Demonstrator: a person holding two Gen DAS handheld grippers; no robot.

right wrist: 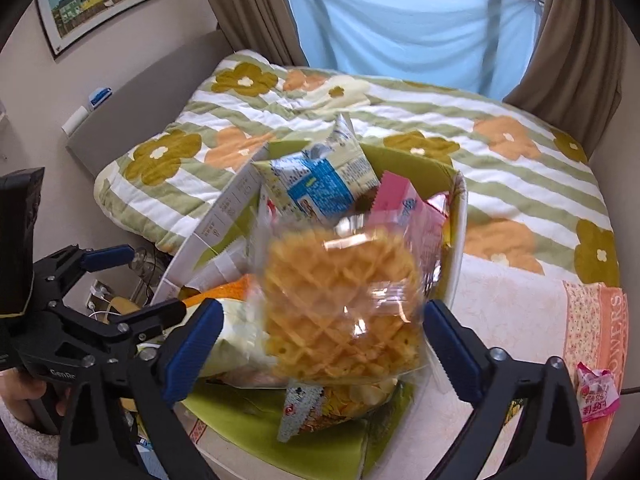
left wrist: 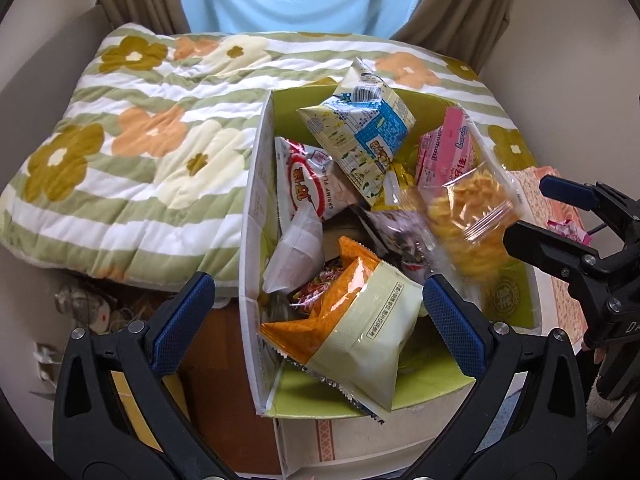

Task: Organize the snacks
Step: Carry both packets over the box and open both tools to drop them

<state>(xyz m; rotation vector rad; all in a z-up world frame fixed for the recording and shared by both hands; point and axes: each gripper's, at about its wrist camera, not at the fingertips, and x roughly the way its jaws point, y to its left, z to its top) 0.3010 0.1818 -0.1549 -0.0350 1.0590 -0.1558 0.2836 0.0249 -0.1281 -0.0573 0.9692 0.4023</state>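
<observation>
Your left gripper point(left wrist: 318, 316) hangs with its jaws spread wide, nothing pinched: the orange-and-cream snack bag point(left wrist: 352, 328) lies between the blue pads, its top corner over the near rim of the green-lined snack box point(left wrist: 256, 184), and neither pad presses on it. Your right gripper point(right wrist: 324, 336) likewise has its jaws standing apart; the clear bag of lattice crisps point(right wrist: 340, 304) sits blurred between them, free of both pads, over the heap in the box.

Just beyond the jaws, the box holds the rest of the snacks: a blue-and-cream packet point(left wrist: 360, 132) propped on top at the far side, a pink packet point(left wrist: 444, 148) to its right, a white shrimp-flavour bag point(left wrist: 308, 184) against the left wall and a small white pouch point(left wrist: 296, 252) below it. In the right wrist view a yellow packet point(right wrist: 320, 404) spills over the near edge, under the crisps.

The box stands at the foot of a bed, up against a green-striped flowered quilt point(left wrist: 120, 152). Well to the right of your right jaws a small pink sweet packet point(right wrist: 598, 392) lies on the orange floral cloth point(right wrist: 592, 320). Farther off, brown curtains point(right wrist: 576, 40) frame a pale blue sheet point(right wrist: 400, 28) at the window.
</observation>
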